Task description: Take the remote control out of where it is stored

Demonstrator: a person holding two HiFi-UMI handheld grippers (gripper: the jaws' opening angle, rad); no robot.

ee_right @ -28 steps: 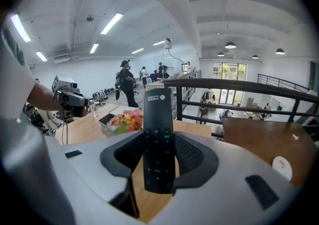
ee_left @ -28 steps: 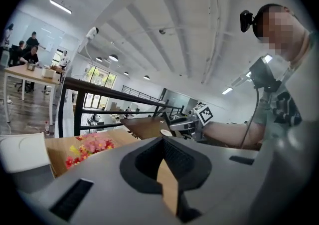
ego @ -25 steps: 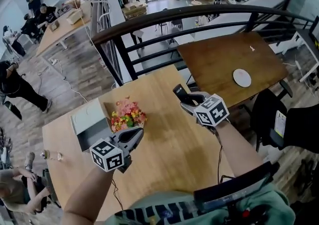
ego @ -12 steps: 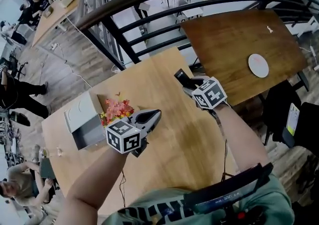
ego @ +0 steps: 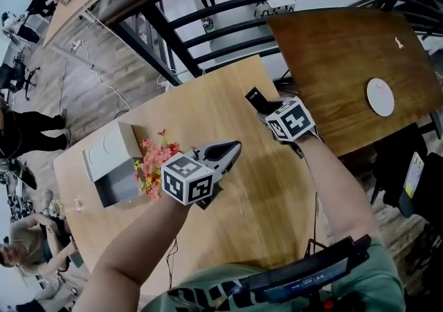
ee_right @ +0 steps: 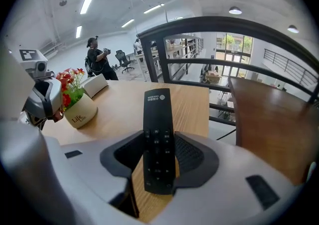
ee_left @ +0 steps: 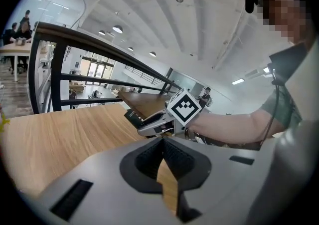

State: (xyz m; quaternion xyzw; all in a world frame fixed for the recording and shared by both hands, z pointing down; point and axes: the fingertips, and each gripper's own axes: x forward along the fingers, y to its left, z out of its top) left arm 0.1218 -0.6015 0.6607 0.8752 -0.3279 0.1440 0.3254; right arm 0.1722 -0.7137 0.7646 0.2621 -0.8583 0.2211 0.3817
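The black remote control (ee_right: 158, 119) stands lengthwise between the jaws of my right gripper (ee_right: 158, 143), which is shut on it. In the head view the remote control (ego: 253, 98) sticks out past the right gripper (ego: 264, 108) over the far right part of the light wooden table (ego: 277, 193). My left gripper (ego: 232, 149) hovers over the table's middle, jaws shut with nothing between them. In the left gripper view its tips (ee_left: 162, 141) meet, and the right gripper (ee_left: 152, 125) with the remote control (ee_left: 131, 116) shows ahead.
A grey open box (ego: 107, 165) and a pot of pink and red flowers (ego: 156, 160) stand at the table's left. A black railing (ego: 208, 6) runs behind the table. A dark brown table (ego: 332, 54) with a white disc (ego: 381, 96) lies to the right.
My left gripper has moved right, away from the flowers, toward the table's middle. The right gripper has sunk a little with the remote control still in its jaws.
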